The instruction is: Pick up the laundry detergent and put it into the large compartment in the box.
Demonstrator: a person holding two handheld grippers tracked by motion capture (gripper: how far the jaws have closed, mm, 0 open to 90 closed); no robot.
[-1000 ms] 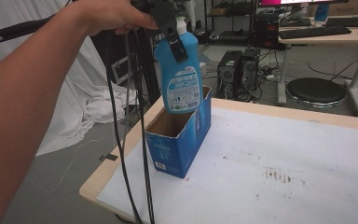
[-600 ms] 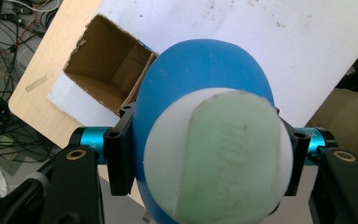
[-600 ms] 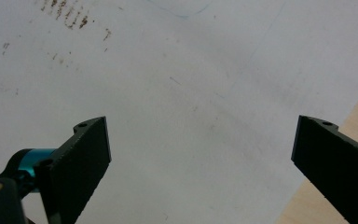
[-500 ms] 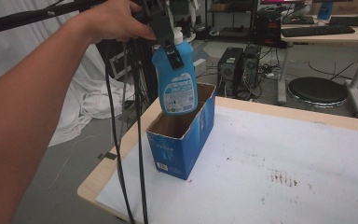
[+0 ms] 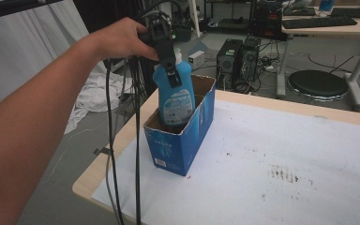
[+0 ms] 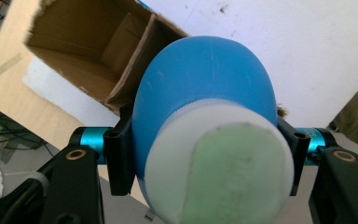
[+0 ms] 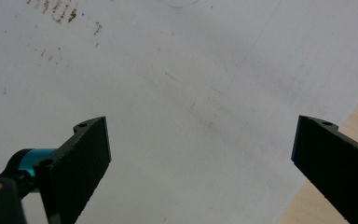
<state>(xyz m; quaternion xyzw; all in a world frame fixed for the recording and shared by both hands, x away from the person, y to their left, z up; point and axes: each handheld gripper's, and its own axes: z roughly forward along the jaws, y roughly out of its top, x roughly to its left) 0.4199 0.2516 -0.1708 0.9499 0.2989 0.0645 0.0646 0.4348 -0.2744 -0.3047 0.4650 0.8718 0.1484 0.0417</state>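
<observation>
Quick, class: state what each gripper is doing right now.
Left gripper: closed on the blue bottle, partly inside the cardboard box.
Right gripper: open, holding nothing, over the white table.

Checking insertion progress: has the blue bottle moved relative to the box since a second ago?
Yes. The blue bottle, clamped in the left gripper, has dropped; its base now sits below the rim of the cardboard box.

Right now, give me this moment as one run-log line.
left gripper: shut on blue bottle | bottle: partly inside cardboard box | right gripper: open above table
</observation>
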